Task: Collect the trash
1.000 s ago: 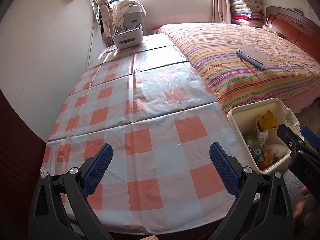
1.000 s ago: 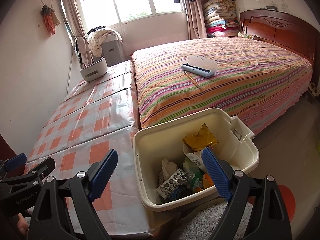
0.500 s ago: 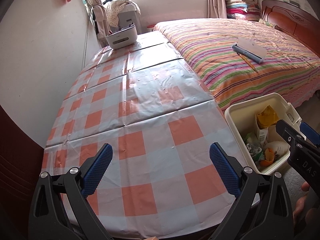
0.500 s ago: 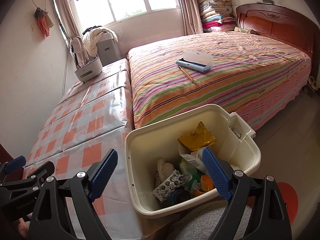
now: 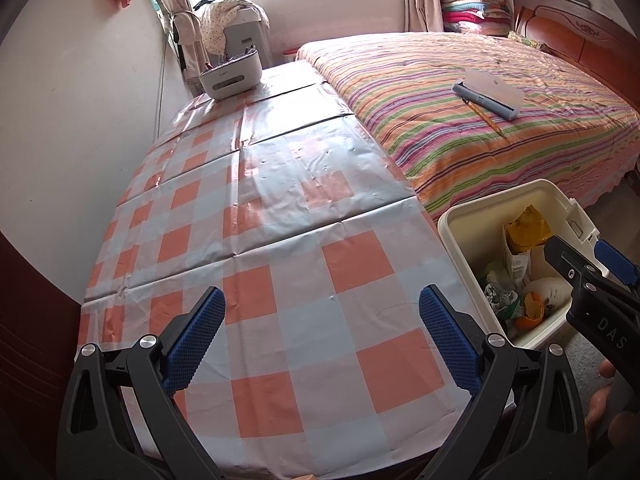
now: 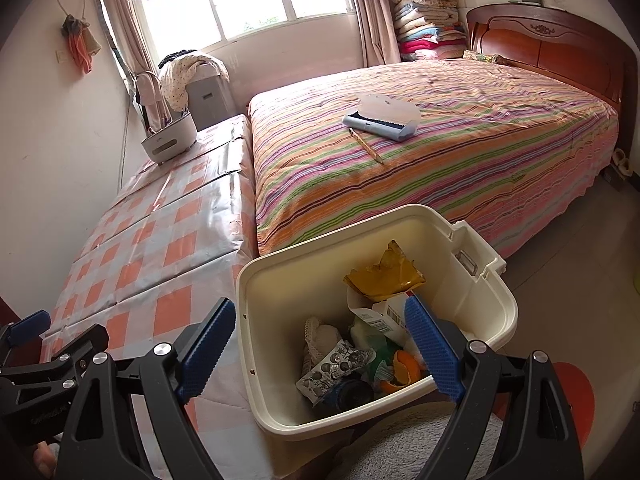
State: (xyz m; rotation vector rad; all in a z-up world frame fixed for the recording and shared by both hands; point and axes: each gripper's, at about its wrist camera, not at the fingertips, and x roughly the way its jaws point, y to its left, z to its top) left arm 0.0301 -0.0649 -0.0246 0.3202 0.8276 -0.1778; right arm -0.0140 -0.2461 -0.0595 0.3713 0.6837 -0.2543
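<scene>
Both claws hung with jaws apart and nothing between them: the left claw [image 5: 320, 332] over the bare checked worktop [image 5: 280, 208], the right claw [image 6: 316, 344] above the cream bin [image 6: 494, 306] at the worktop's three o'clock edge. The trash [image 6: 372, 344] sat heaped inside it, orange peel [image 6: 404, 368] and a carton [image 6: 388, 314] among it. My worry was a claw clipping the rim and tipping the bin. Only the right view showed the printed wrapper [image 6: 336, 366]; only the left showed the worktop's whole near end.
</scene>
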